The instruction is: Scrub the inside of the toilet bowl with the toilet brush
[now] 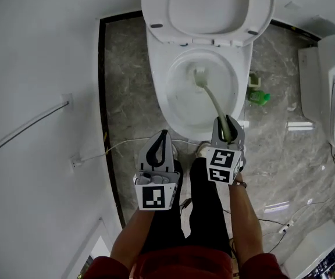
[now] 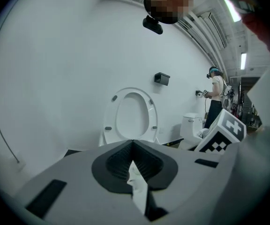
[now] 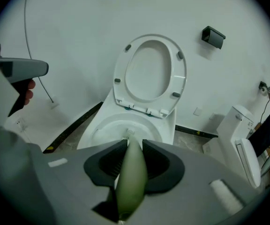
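Note:
A white toilet stands with its seat and lid raised. My right gripper is shut on the pale green handle of the toilet brush, over the bowl's near right rim. The white brush head reaches down inside the bowl, near its middle. In the right gripper view the green handle runs between the jaws toward the bowl. My left gripper hangs shut and empty just in front of the bowl's near left edge; in its own view the jaws meet, with the raised seat beyond.
A white wall lies close on the left with a cable and a socket. A green bottle sits on the marble floor right of the toilet. A second toilet stands at far right. Another person stands in the distance.

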{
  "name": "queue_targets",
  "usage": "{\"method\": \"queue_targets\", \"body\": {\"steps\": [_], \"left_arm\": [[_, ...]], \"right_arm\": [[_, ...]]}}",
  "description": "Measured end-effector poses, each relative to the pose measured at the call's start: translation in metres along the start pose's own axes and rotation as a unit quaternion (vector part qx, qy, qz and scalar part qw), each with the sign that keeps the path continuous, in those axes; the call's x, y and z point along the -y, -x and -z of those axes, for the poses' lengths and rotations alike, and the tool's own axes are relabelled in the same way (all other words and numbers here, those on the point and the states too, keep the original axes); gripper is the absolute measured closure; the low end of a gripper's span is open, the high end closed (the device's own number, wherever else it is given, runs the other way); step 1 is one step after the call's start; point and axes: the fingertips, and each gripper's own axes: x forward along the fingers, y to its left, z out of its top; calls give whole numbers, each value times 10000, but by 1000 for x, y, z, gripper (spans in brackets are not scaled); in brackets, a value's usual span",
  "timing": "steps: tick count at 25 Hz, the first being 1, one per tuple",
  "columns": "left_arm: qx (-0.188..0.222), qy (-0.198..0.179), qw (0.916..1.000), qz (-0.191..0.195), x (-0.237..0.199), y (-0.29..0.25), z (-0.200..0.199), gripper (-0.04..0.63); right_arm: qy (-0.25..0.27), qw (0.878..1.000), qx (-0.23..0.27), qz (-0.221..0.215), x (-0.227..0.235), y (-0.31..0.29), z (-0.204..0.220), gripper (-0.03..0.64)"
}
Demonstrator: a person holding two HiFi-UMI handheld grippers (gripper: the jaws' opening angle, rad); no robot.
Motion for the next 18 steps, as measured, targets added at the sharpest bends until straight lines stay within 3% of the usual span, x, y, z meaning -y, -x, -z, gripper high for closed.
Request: {"method": "queue_targets", "body": {"steps": [7,18], "left_arm": [[99,-113,9999,43,13,52,-94,590],[738,-295,9968,130,25,107,-243,590]], "right_arm": [[-144,9995,259,-77,4,131,-55,505],[-55,9859,1651,263,40,275,-186,505]]}}
